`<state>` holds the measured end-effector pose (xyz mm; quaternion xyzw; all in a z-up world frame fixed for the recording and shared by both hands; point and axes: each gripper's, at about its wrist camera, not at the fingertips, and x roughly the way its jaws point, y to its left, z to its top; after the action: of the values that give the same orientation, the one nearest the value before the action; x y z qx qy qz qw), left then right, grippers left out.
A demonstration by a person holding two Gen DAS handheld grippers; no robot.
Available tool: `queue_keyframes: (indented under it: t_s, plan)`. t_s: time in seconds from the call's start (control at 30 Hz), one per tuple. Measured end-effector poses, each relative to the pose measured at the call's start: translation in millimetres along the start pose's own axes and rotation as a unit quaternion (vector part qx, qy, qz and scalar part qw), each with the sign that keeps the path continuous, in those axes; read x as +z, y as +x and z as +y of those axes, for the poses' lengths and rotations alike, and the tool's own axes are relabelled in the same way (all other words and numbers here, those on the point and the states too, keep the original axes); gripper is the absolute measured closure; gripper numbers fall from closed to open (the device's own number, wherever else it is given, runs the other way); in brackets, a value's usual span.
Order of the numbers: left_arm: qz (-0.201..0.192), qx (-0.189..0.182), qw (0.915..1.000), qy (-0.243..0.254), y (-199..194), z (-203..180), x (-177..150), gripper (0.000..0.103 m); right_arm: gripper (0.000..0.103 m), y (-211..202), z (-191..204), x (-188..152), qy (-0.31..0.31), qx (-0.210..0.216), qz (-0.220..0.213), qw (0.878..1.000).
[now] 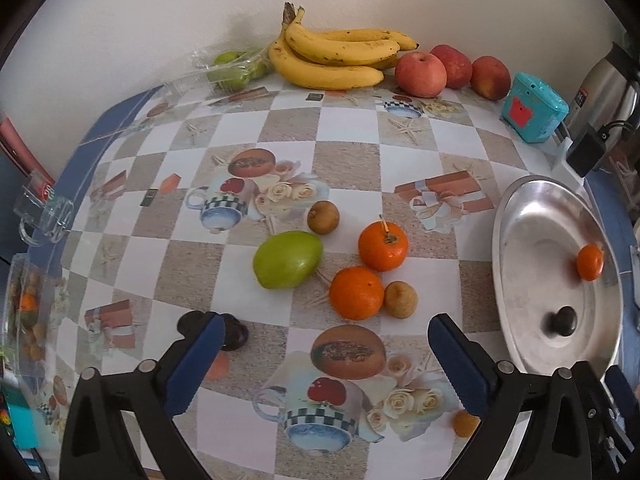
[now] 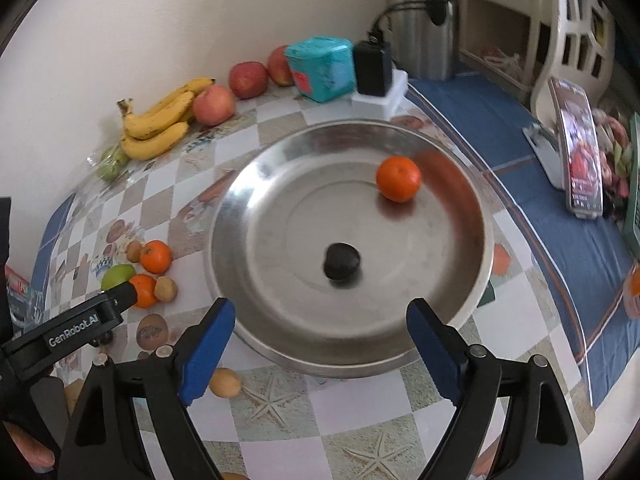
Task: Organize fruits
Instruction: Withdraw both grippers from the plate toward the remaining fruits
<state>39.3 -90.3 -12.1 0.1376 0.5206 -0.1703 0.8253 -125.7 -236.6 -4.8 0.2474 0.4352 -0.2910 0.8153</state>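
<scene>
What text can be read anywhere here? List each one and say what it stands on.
"GenRobot.AI": white letters on the black body of the left gripper, seen in the right wrist view.
Label on the steel flask: too small to read.
Red patch on the teal box: no legible writing.
Screen of the propped phone: blurred, unreadable.
Nothing else carries readable text.

A plain cream wall (image 1: 160,20) stands behind the bench (image 1: 348,152), which wears a checked cloth. A white lattice-backed chair (image 2: 576,36) stands beyond its blue-covered end.
</scene>
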Motion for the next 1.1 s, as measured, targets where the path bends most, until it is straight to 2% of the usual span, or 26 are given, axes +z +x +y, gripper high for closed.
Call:
queue_keyframes:
  t_s: [0.27, 0.7, 0.93, 1.1]
  plan:
    - [-0.007, 0.001, 1.0, -0.003, -6, 9, -4, 0.0, 0.015, -2, 12, -6, -0.014, 0.022, 0.001, 1.0]
    - [-0.027, 0.019, 0.9994, 0.007, -20, 31, -12, 0.0, 0.015, 1, 26, -14, -0.037, 0.027, 0.016, 0.999]
    - [-0.033, 0.02, 0.9991, -0.019, -27, 60, -11, 0.0, 0.015, 1, 44, -18, -0.063, 0.051, 0.031, 0.996]
    - [-0.033, 0.004, 0.9976, -0.06, -30, 89, -8, 0.0, 0.015, 1, 62, -24, -0.085, 0.067, 0.041, 0.993]
